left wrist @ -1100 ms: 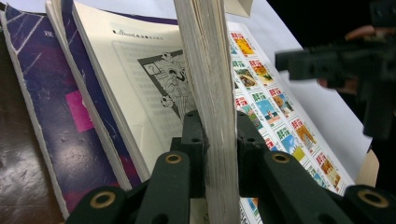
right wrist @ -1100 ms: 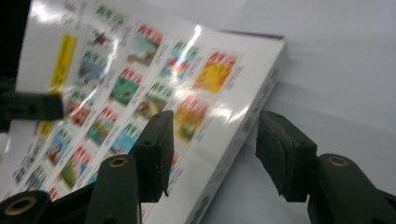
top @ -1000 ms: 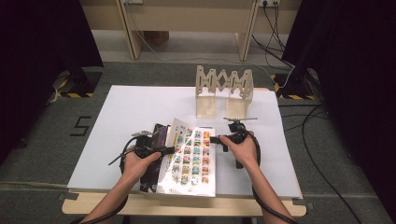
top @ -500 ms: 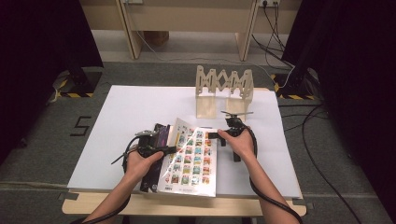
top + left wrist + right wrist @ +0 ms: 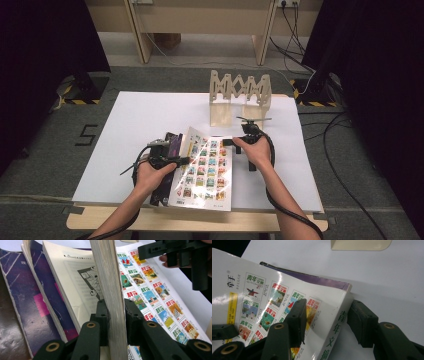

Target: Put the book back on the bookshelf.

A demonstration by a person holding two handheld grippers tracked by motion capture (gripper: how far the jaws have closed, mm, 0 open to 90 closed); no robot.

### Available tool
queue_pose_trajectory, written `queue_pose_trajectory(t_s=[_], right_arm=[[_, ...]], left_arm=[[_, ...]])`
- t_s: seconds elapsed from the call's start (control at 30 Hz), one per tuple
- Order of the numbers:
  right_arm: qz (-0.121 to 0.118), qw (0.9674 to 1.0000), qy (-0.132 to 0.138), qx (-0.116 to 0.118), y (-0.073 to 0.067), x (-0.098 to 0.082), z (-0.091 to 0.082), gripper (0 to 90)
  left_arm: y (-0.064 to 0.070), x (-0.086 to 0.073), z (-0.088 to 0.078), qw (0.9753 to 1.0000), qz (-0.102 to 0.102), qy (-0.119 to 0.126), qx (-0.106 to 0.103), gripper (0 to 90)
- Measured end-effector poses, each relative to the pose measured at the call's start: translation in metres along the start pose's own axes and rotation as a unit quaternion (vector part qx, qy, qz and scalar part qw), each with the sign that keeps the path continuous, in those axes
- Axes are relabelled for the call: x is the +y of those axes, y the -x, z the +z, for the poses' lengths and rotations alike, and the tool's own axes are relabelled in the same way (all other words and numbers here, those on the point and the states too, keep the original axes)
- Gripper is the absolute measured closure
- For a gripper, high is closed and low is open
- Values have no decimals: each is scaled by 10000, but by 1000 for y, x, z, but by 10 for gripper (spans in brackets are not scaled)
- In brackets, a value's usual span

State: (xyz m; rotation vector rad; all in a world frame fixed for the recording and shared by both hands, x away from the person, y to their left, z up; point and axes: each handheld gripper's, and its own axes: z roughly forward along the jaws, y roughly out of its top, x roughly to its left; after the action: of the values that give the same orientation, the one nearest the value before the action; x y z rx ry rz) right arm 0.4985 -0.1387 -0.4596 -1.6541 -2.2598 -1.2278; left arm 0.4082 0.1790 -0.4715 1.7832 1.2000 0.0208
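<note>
Magazine lying on white table at near edge, long axis running near to far, spine along right side, back cover of small pictures facing up. Left gripper pinching thick block of lifted pages, jaws just easing a little. Right gripper straddling far right corner, spread, just narrowing, pads not seen pressing. Wooden rack standing farther off.
</note>
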Motion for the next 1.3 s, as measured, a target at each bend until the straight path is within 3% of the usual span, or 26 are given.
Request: queue_pose_trajectory(t_s=[0.07, 0.17, 0.3, 0.4, 0.43, 0.7, 1.03, 1.3], right_arm=[[-102, 9999, 86, -30, -4, 0, -4, 546], [-149, 9995, 247, 102, -10, 3, -11, 601], [-224, 9995, 218, 54, -13, 5, -12, 601], [-144, 9999, 64, 15, -9, 6, -9, 586], [-6, 10000, -8, 86, -4, 6, -7, 583], [382, 9990, -24, 217, 6, 2, 5, 553], [385, 9989, -55, 270, 7, 3, 7, 569], [541, 9976, 125, 418, 2, 6, -1, 669]], left_arm=[[-1, 0, 0, 10000, 6, -25, 26, 751], [-2, 0, 0, 10000, -44, -51, 18, 746], [-2, 0, 0, 10000, -28, -51, 32, 743], [-2, 0, 0, 10000, -23, -48, 30, 742], [-2, 0, 0, 10000, -21, -47, 30, 742], [-1, 1, 1, 10000, 4, -49, 30, 742], [-2, 1, 0, 10000, 9, -31, 11, 740], [-4, 0, -3, 10000, -29, 11, -29, 724]])
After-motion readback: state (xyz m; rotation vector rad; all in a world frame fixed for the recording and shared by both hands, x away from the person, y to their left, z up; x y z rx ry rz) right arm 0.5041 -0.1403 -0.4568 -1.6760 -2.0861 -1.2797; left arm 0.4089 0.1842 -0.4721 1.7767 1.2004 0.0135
